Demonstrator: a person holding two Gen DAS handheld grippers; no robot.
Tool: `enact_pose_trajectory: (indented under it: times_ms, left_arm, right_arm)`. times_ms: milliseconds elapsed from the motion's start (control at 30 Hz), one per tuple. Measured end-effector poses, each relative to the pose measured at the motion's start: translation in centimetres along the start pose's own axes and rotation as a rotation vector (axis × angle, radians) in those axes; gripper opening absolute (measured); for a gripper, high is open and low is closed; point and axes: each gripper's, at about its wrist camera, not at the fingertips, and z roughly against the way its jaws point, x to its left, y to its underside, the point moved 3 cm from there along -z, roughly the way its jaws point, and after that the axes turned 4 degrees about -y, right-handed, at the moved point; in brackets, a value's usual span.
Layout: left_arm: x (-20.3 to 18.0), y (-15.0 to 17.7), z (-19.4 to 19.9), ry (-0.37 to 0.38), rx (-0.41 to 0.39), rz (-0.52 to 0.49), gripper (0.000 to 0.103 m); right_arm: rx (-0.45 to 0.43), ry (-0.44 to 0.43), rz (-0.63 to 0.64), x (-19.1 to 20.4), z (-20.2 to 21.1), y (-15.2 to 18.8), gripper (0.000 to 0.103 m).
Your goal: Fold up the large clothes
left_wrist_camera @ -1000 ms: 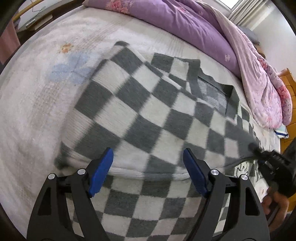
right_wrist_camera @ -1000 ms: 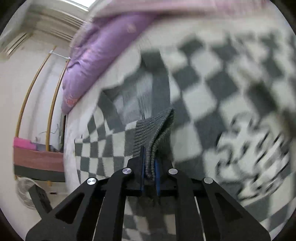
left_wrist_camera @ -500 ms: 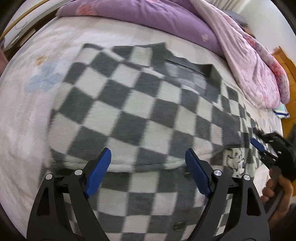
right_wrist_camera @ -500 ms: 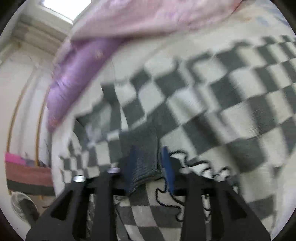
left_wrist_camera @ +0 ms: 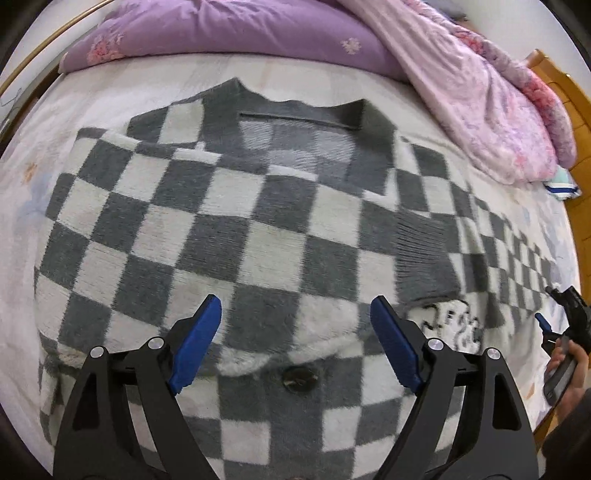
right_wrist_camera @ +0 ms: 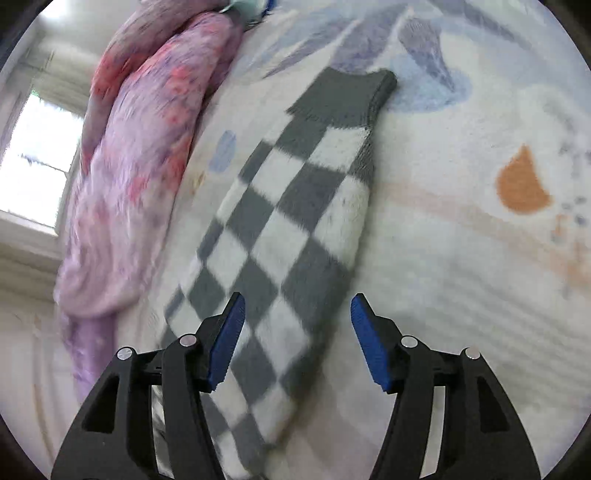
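Observation:
A grey-and-white checkered fleece jacket (left_wrist_camera: 229, 221) lies flat on the bed. One sleeve is folded across its chest, its grey ribbed cuff (left_wrist_camera: 424, 254) resting on the right of the body. My left gripper (left_wrist_camera: 295, 339) is open and empty just above the jacket's lower front, near a dark button (left_wrist_camera: 300, 378). My right gripper (right_wrist_camera: 295, 339) is open and empty over the other sleeve (right_wrist_camera: 295, 206), which lies stretched out with its grey cuff (right_wrist_camera: 343, 99) at the far end. The right gripper also shows at the right edge of the left wrist view (left_wrist_camera: 554, 325).
A purple quilt (left_wrist_camera: 229, 33) and a pink floral quilt (left_wrist_camera: 491, 96) are piled along the far side of the bed. The pink quilt (right_wrist_camera: 140, 155) lies left of the stretched sleeve. The patterned white bedsheet (right_wrist_camera: 480, 258) lies around the jacket. A wooden bed frame (left_wrist_camera: 576, 155) is at the right.
My right gripper let go of the grey cuff, leaving the sleeve folded on the jacket's chest, opened, and swung over to the other sleeve. My left gripper stayed open and shifted slightly.

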Motion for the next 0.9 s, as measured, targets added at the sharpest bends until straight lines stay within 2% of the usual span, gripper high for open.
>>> enact_pose_trajectory:
  times_ms: [100, 133, 167, 233, 300, 333, 400, 467, 533, 600, 633, 667, 700, 733, 767, 800, 900]
  left_arm:
    - [1.3, -0.1, -0.5, -0.022, 0.023, 0.024, 0.084]
    - [1.8, -0.1, -0.6, -0.023, 0.030, 0.033, 0.084]
    - [2.3, -0.2, -0.5, -0.028, 0.036, 0.045, 0.084]
    - [2.9, -0.4, -0.2, -0.024, 0.033, 0.057, 0.084]
    - [3.5, -0.6, 0.4, -0.013, 0.021, 0.071, 0.084]
    - [3.8, -0.8, 0.8, -0.002, 0.009, 0.082, 0.084]
    - [4.4, -1.0, 1.5, 0.014, -0.008, 0.111, 0.085]
    - [4.9, -1.1, 2.1, 0.034, -0.022, 0.142, 0.085]
    - [6.1, -1.3, 2.9, 0.035, -0.043, 0.187, 0.085]
    - [7.6, -1.3, 3.7, 0.028, -0.060, 0.231, 0.085]
    - [8.3, -1.3, 4.0, 0.020, -0.065, 0.249, 0.085]
    - [9.3, -1.3, 4.2, 0.004, -0.070, 0.269, 0.085]
    - [9.8, -1.2, 4.4, -0.006, -0.070, 0.278, 0.085]
    - [10.5, -1.1, 4.6, -0.018, -0.067, 0.288, 0.085]
    - [10.8, -1.0, 4.6, -0.026, -0.065, 0.289, 0.085]
    - [11.1, -0.8, 4.6, -0.039, -0.062, 0.285, 0.085]
    - [10.9, -0.5, 4.5, -0.027, -0.055, 0.271, 0.087]
  right_arm:
    - [-0.041, -0.054, -0.135, -1.6, -1.2, -0.9, 0.053]
    - [-0.056, -0.083, -0.157, -1.9, -1.0, -1.3, 0.038]
    - [-0.056, -0.105, -0.172, -2.1, -1.1, -1.4, 0.011]
    - [-0.069, -0.124, -0.107, -0.8, -0.6, -1.4, 0.010]
    - [-0.083, -0.197, 0.032, 3.1, 0.8, -0.7, 0.010]
    - [-0.076, -0.233, 0.143, 6.4, 1.5, 0.2, 0.010]
    - [-0.039, -0.292, 0.368, 12.9, 2.5, 3.3, 0.010]
    - [0.060, -0.417, 0.601, 19.8, 3.3, 9.8, 0.010]
    - [0.172, -0.469, 0.800, 24.2, 3.0, 17.1, 0.010]
    - [0.316, -0.520, 0.881, 25.9, 1.6, 24.1, 0.010]
    - [0.382, -0.507, 0.923, 26.0, 0.5, 27.5, 0.011]
    - [0.470, -0.455, 0.989, 25.6, -1.3, 31.6, 0.015]
    - [0.549, -0.401, 1.034, 25.0, -2.9, 34.1, 0.017]
    - [0.661, -0.293, 1.096, 23.6, -5.3, 37.2, 0.019]
    - [0.703, -0.233, 1.123, 22.8, -6.4, 38.5, 0.019]
    - [0.717, -0.199, 1.144, 21.7, -7.3, 39.6, 0.019]
    - [0.691, -0.229, 1.103, 22.0, -6.5, 38.9, 0.024]
